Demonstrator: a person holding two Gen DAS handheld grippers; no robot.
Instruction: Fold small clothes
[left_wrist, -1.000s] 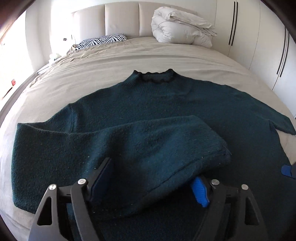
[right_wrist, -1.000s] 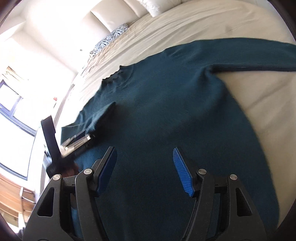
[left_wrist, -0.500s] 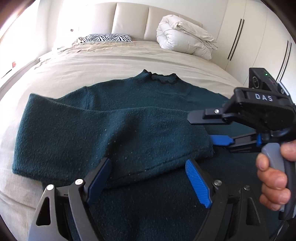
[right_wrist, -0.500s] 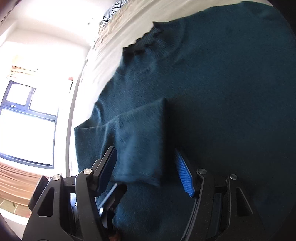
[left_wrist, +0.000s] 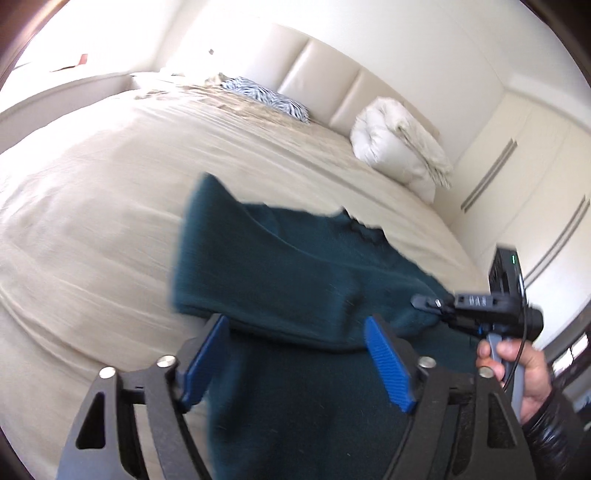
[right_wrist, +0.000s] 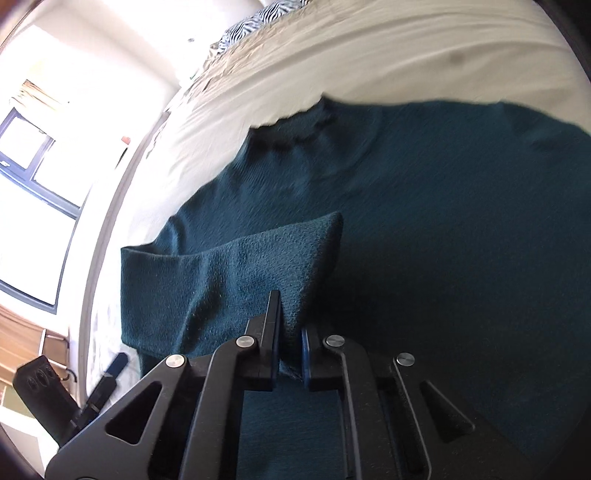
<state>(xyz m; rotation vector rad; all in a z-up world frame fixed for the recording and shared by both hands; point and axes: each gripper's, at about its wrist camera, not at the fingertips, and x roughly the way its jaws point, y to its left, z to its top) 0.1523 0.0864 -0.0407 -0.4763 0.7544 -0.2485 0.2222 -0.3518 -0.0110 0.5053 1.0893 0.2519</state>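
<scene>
step: sleeve fold | right gripper (right_wrist: 290, 349) pinched sleeve (right_wrist: 236, 280) at lower centre | left gripper (left_wrist: 295, 363) wide, empty | next: lay sleeve flat across sweater (right_wrist: 461, 229)

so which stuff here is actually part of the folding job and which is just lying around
Part of the job:
- dark green sweater, spread flat on the bed
- its folded-over sleeve, pinched in the right tongs
- left tongs, open above the sweater

Just lying about:
- zebra-print pillow
- folded white duvet
- beige bed sheet
</scene>
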